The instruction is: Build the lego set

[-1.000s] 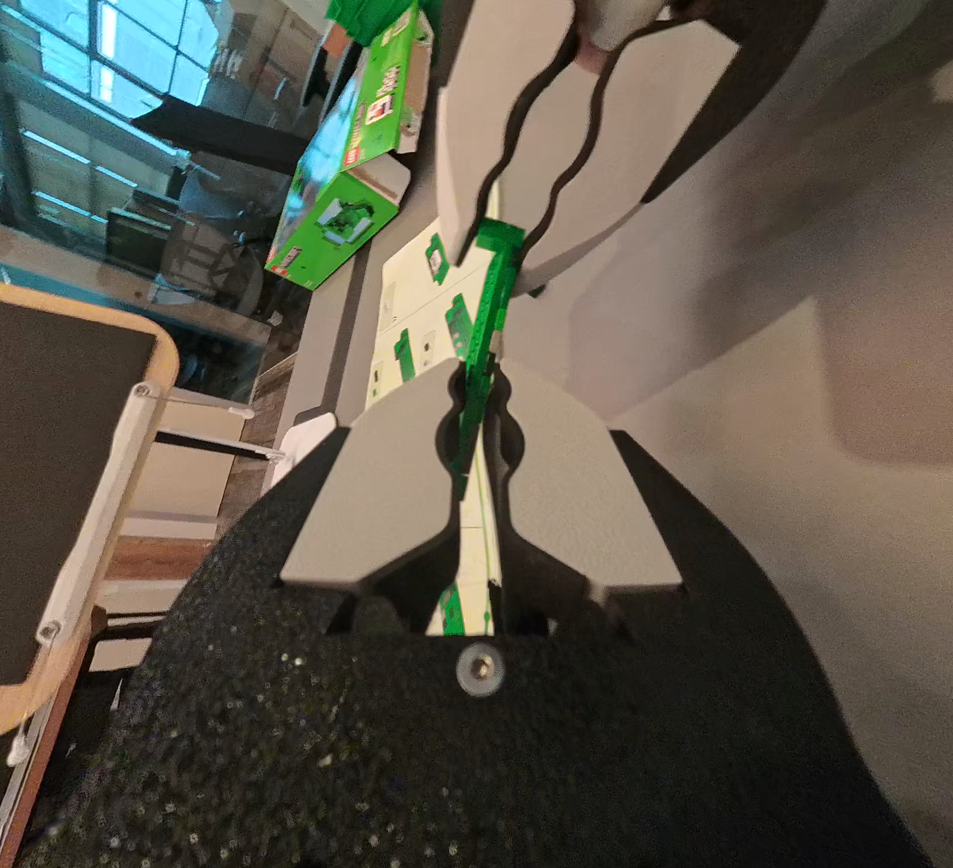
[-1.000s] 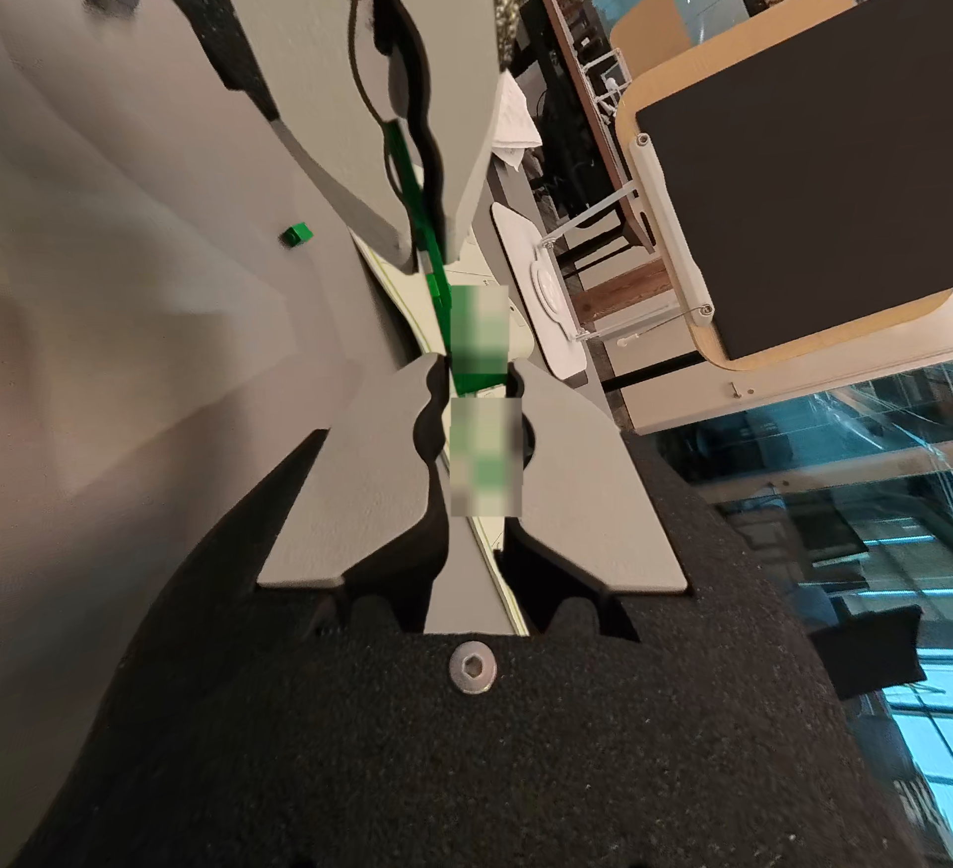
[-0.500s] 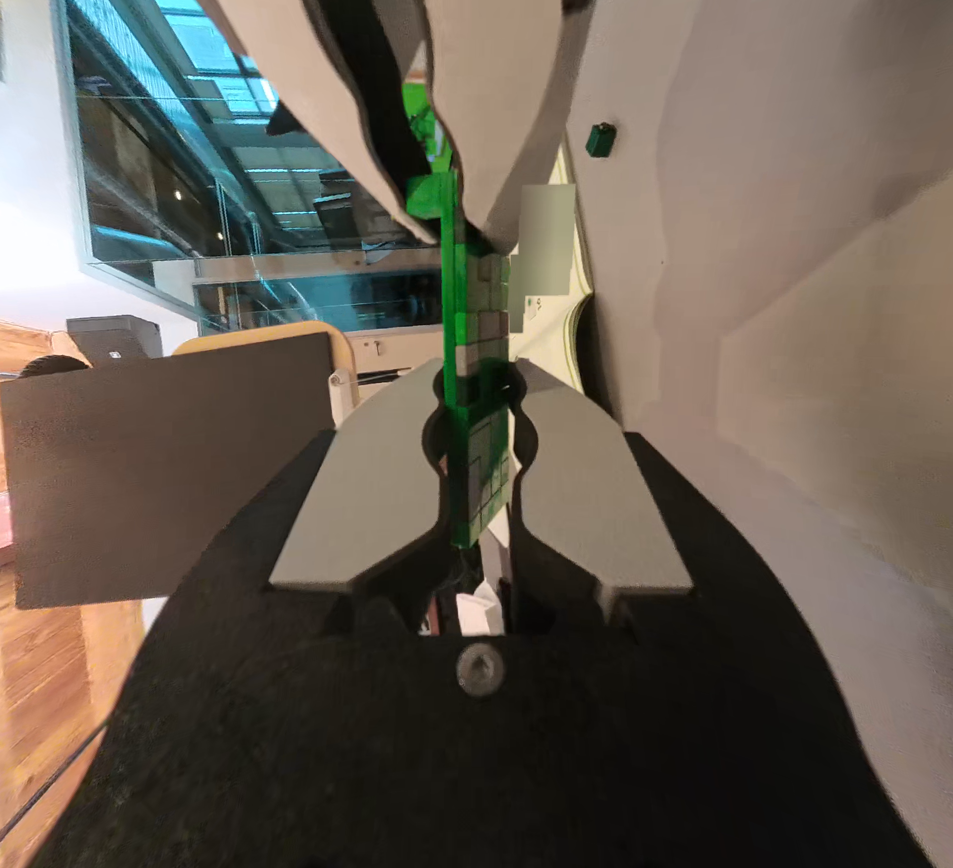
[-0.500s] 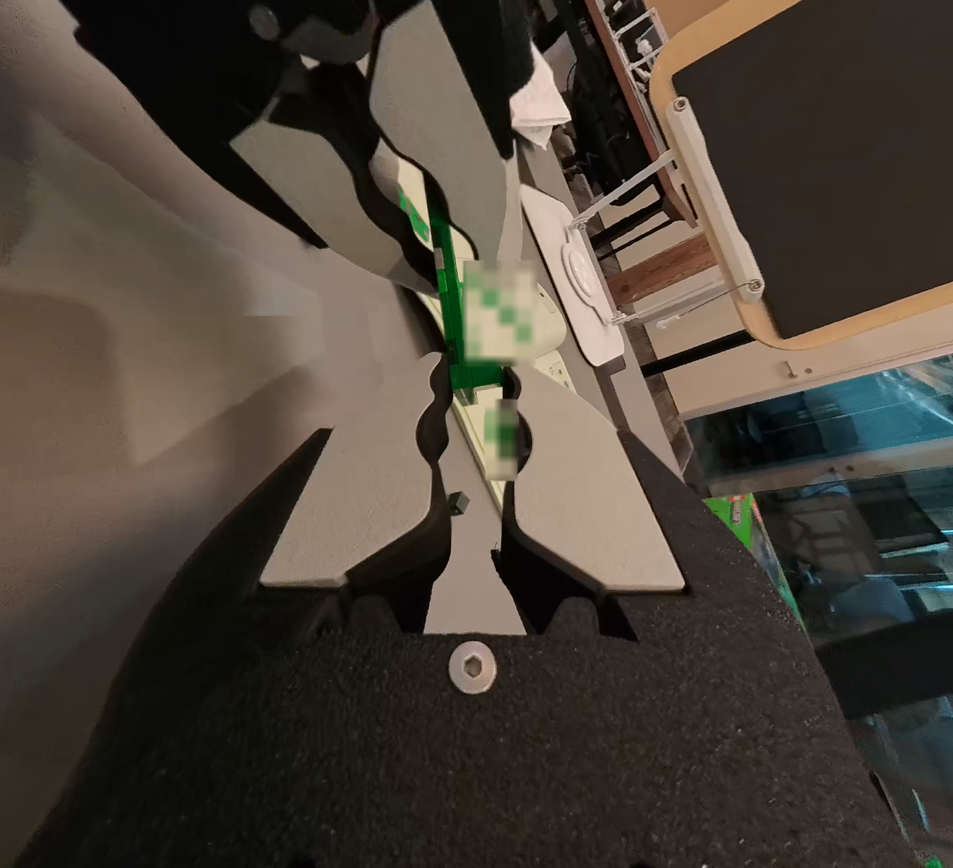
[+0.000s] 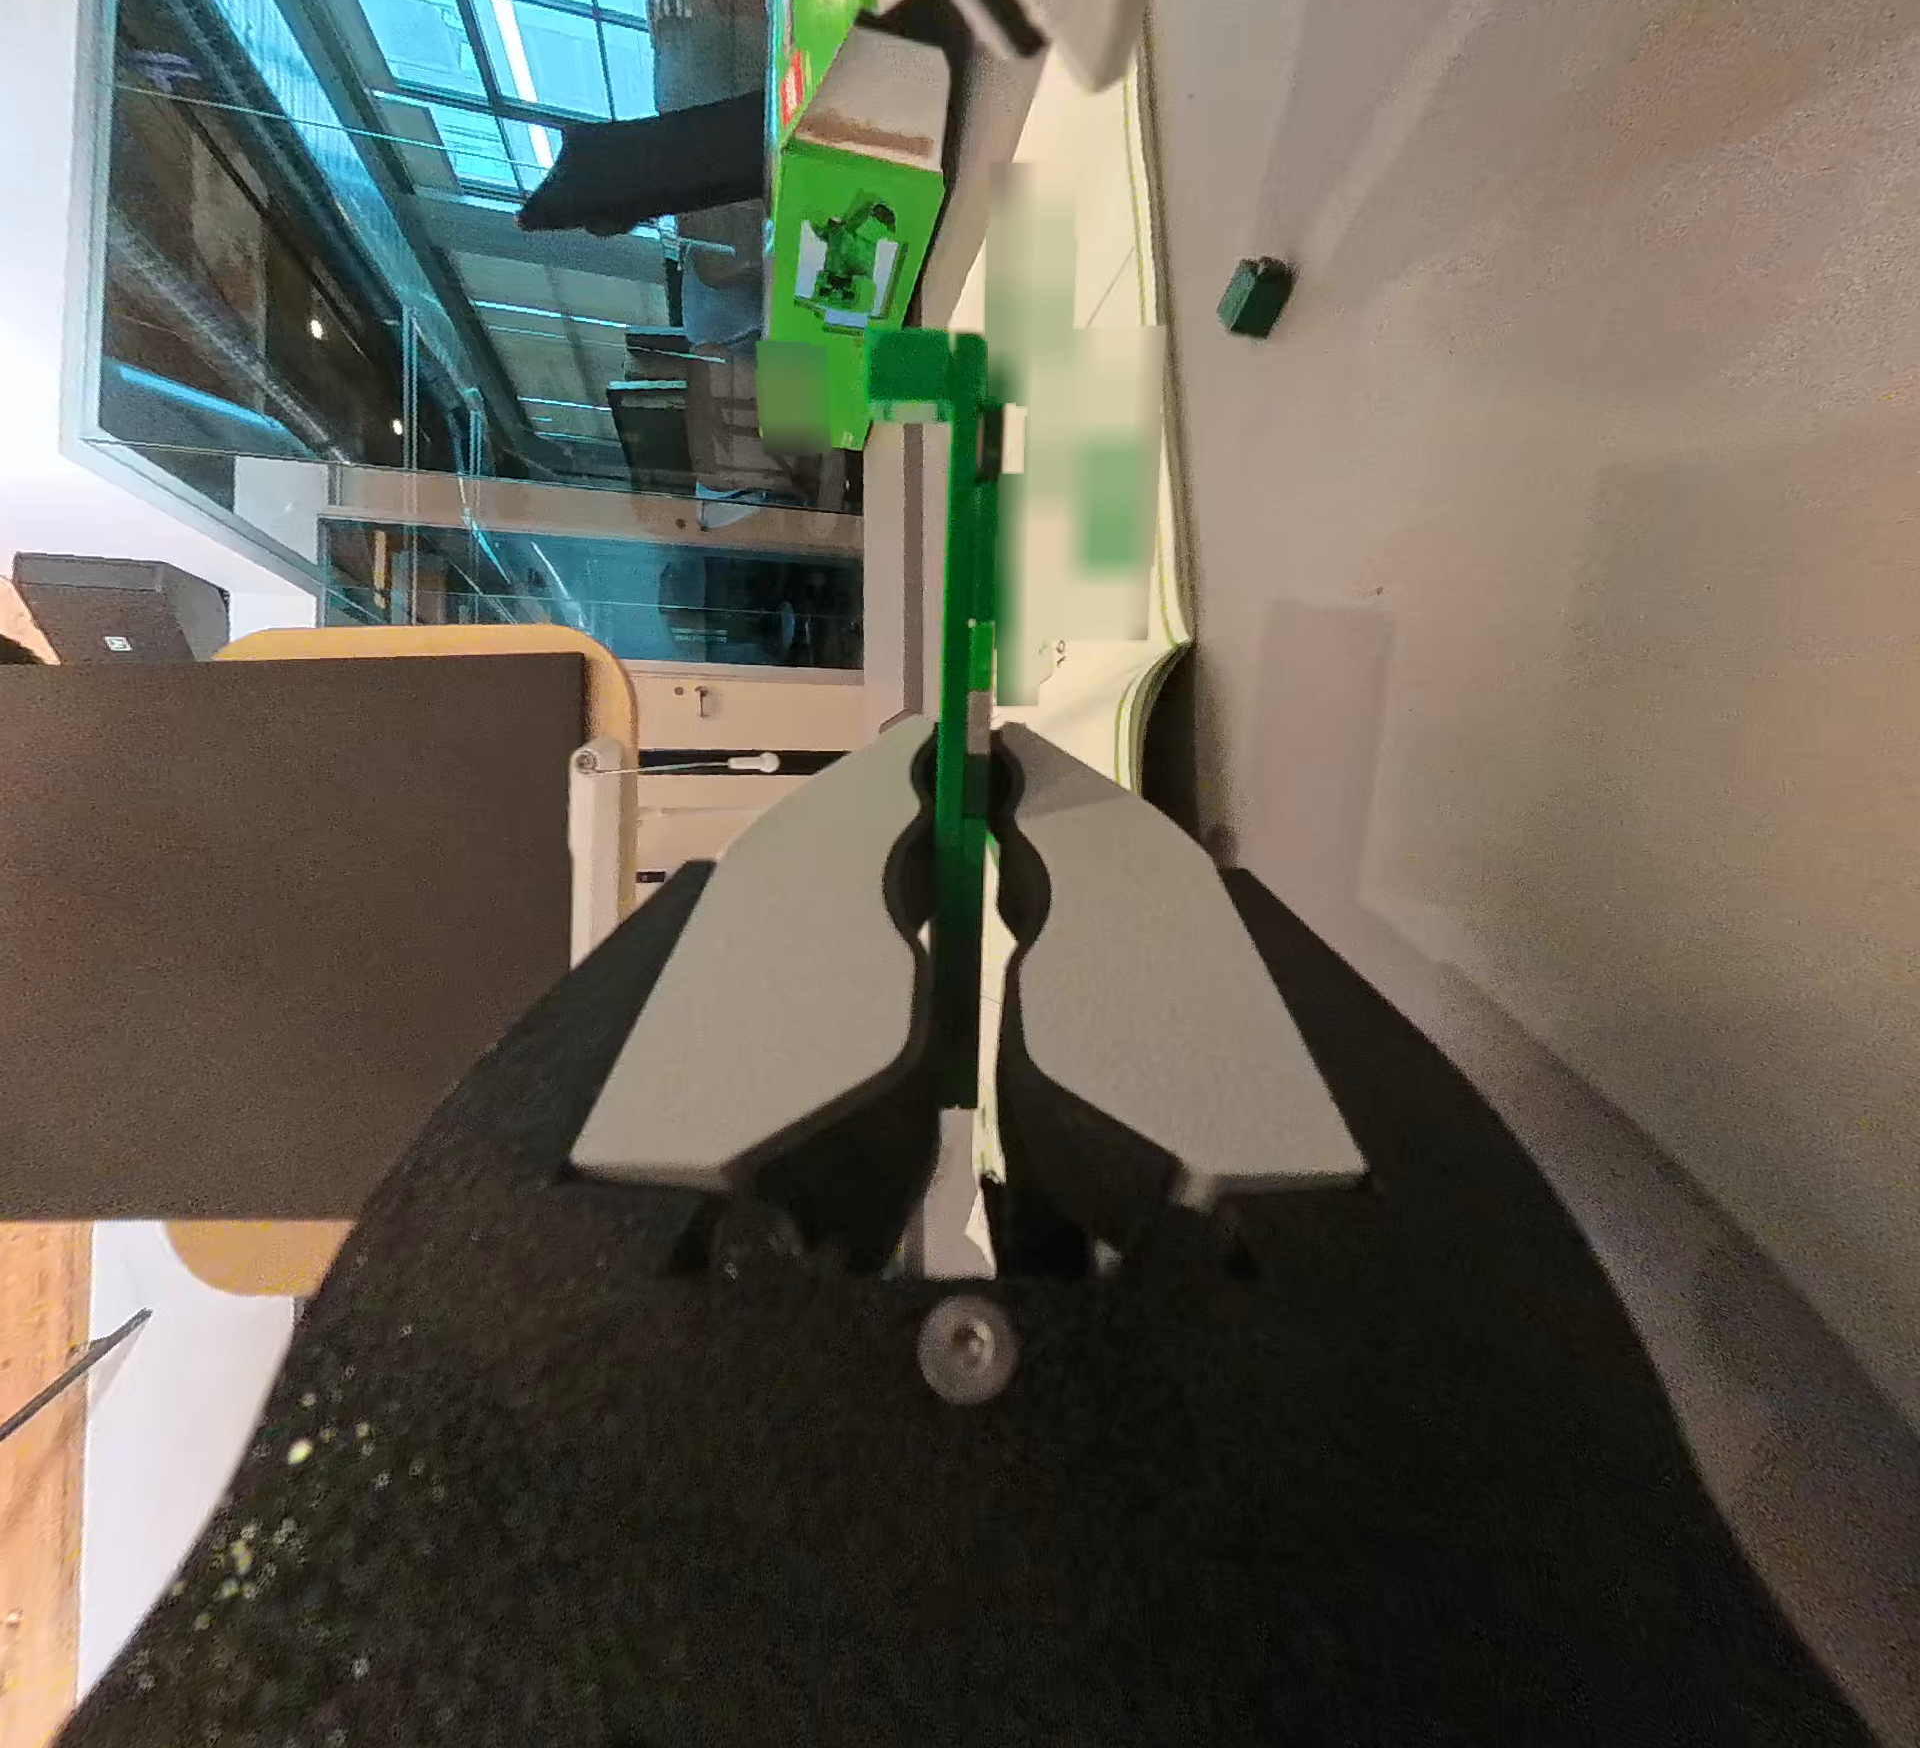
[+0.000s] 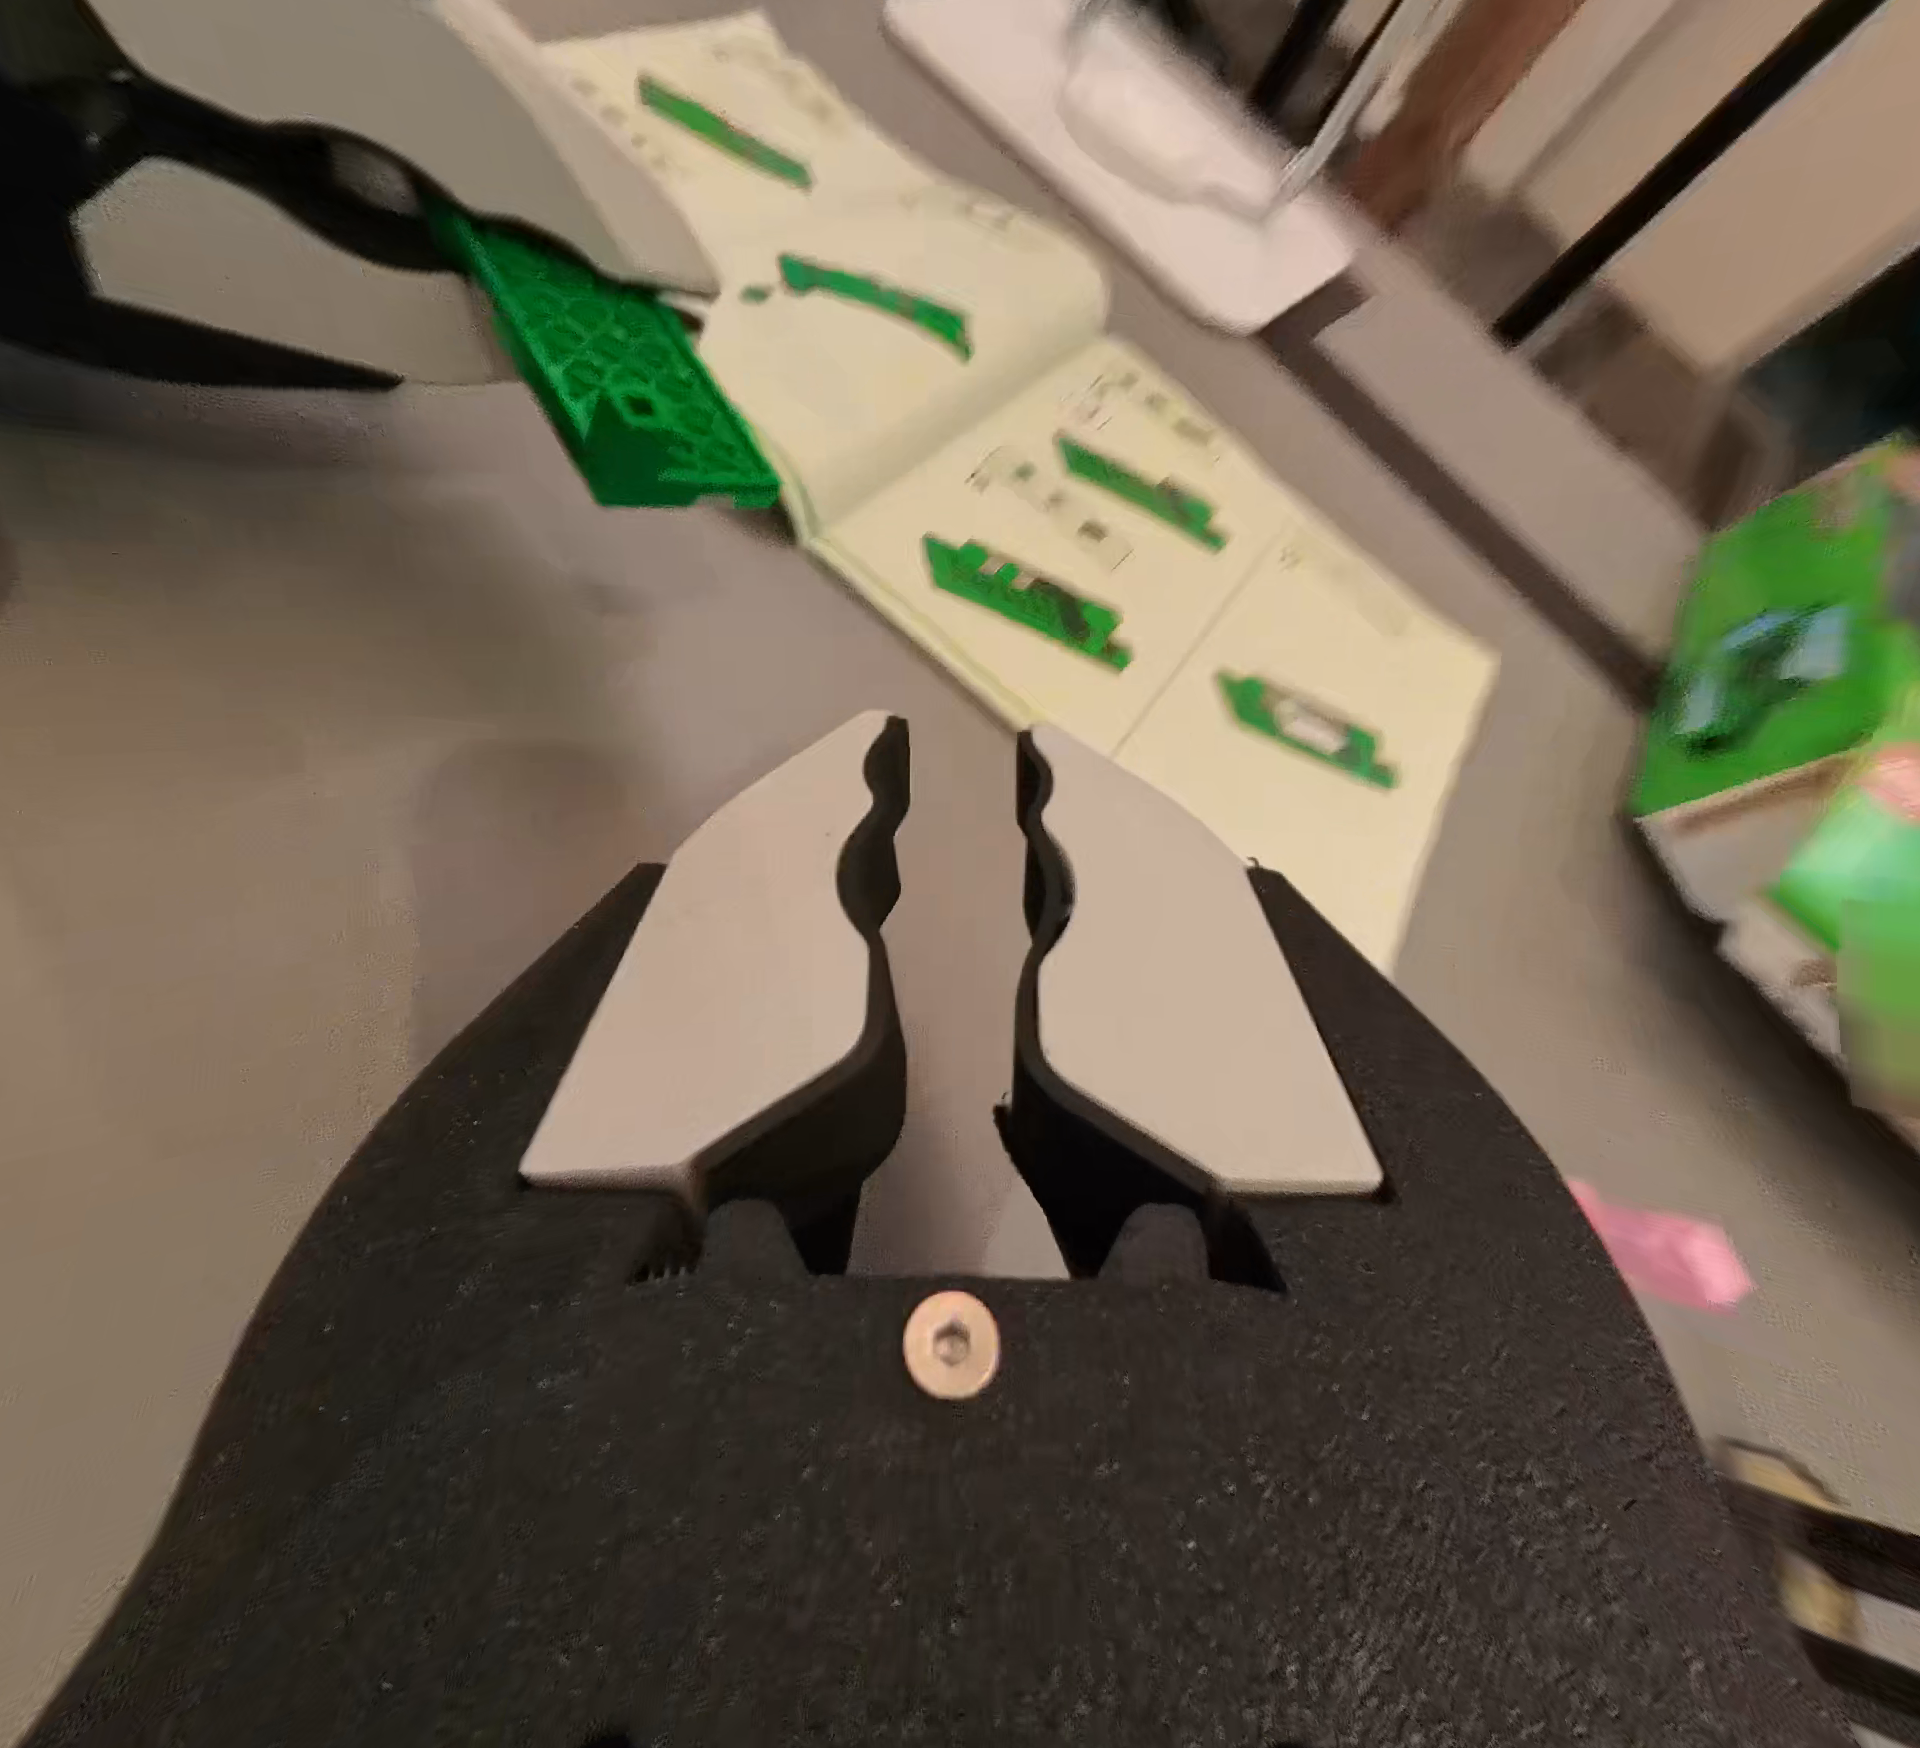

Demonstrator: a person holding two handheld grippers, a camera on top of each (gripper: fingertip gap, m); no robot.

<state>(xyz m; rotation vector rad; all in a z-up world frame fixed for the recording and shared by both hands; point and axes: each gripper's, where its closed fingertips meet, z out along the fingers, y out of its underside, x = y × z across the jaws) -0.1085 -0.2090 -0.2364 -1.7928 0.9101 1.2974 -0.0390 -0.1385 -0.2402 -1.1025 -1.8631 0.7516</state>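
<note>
**Left gripper holds the green plate alone**

Above the grey tabletop (image 6: 260, 680), off its surface, the left gripper (image 5: 961, 753) has its fingers clamped on the green plate (image 5: 958, 867), which its own camera sees edge-on. The plate runs forward out of the fingers and ends in a small raised green block. From the right wrist view the same plate (image 6: 623, 379) shows its ribbed underside, tilted, held just over the near corner of the open booklet (image 6: 1039, 493). Holding it by one end this way probably leaves the far end free for work or for checking against the printed steps.

The right gripper (image 6: 961, 763) is empty, its fingers a little apart with bare tabletop between them. It sits well back from the plate and aims toward the booklet. My reading is that one piece has just gone on and the next must be fetched, so the build is still in its early steps.

Around them:
- a loose dark green brick (image 5: 1255, 298) lies alone on the tabletop, beyond the booklet's edge, a likely next piece;
- the green set box (image 5: 852, 244) lies toward the tabletop's far edge, beside the booklet;
- a white stand base (image 6: 1122, 171) sits behind the booklet;
- something pink (image 6: 1662, 1251) lies by the right gripper, too blurred to name.

Nothing blocks the way to the loose brick. The right view is motion-blurred, so small parts on the tabletop may go unseen.
</note>
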